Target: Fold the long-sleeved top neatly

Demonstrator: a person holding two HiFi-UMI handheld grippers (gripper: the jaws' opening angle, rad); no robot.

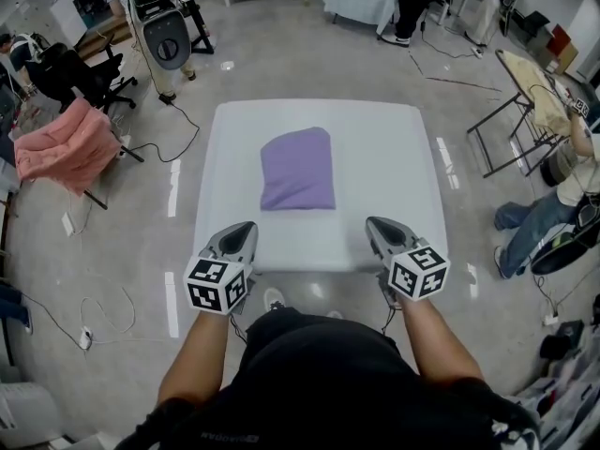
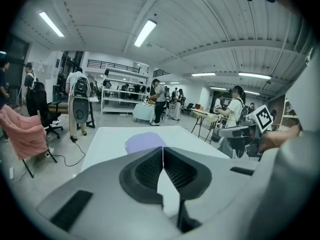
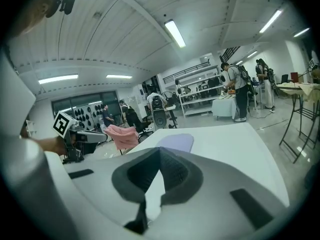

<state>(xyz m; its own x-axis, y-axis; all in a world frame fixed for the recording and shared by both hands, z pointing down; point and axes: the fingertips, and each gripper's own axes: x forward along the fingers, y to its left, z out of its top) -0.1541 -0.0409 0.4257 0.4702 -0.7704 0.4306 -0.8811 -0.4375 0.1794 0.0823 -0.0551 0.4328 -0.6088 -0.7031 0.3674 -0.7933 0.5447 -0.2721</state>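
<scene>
**Folded and waiting:** a lilac long-sleeved top (image 1: 298, 169) lies on a white table (image 1: 403, 148), a little left of the table's middle. It is gathered into a compact rectangle whose long sides run near to far, with no sleeve showing loose.

At the table's near edge, a person holds the left gripper (image 1: 247, 227) and the right gripper (image 1: 373, 223) well apart, both aimed toward the far side and tilted gently down. Each gripper's own view shows its dark ribbed pads meeting at the tips with nothing between them. Both claws are clenched and empty, and neither touches the garment, which sits beyond them toward the centre of the table.

From how it lies, the fold looks finished or very nearly so.

The top appears to be a light, soft knit, limp rather than stiff and in no way fragile. Lifted by a single point, it would probably sag and spill open. Its upper layers could also slip over the lower ones, and the smooth tabletop would likely let the whole bundle slide under a push.

The safer hold would be one gripper at each of two neighbouring corners, or along one folded edge, pinching through every layer at once.

A pink cloth (image 1: 66, 148) hangs over a chair on the left, and other people work at tables on the far side of the room.
</scene>
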